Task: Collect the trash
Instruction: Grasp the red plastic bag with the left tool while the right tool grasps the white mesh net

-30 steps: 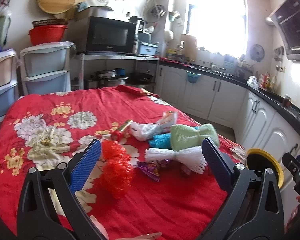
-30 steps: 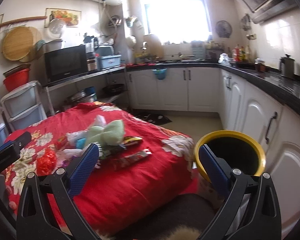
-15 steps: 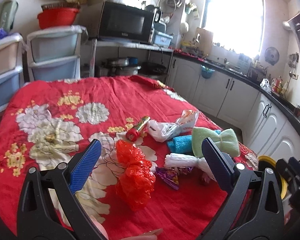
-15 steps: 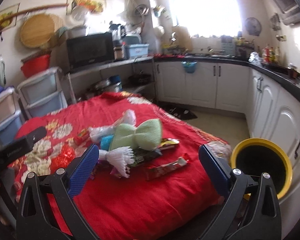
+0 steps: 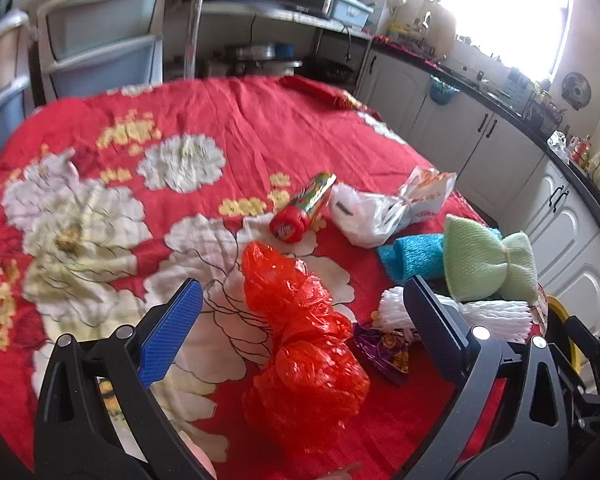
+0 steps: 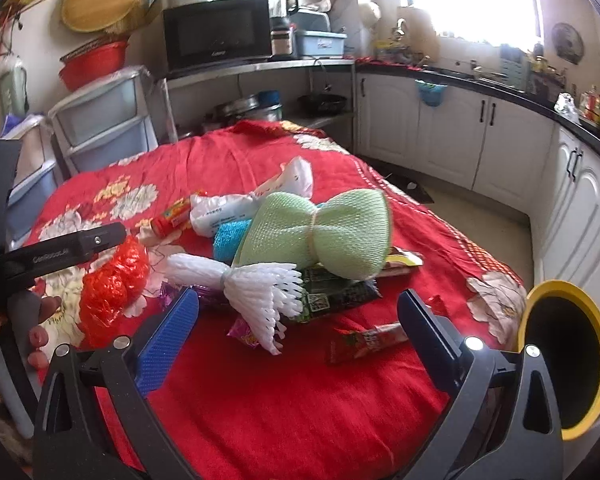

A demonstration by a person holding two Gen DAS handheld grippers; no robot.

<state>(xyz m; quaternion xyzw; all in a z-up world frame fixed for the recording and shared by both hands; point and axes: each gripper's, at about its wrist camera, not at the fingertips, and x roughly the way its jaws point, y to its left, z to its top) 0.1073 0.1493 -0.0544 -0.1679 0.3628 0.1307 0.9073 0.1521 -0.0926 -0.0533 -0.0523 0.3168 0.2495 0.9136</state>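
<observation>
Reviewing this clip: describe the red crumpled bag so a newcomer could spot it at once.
Start at the red floral tablecloth. The trash sits clustered toward its near right side. At the cluster's left edge lies the red plastic bag, between the open left gripper's fingers: the only shiny, translucent, knotted red lump there.

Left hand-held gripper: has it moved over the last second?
Yes. The left hand-held gripper has closed in on the red plastic bag, which looms larger against the tablecloth.

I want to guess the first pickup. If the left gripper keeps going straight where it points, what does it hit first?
Most likely the crumpled red plastic bag, lying on the red tablecloth centred between the open fingers of the left gripper. Depth is hard to judge.
</observation>
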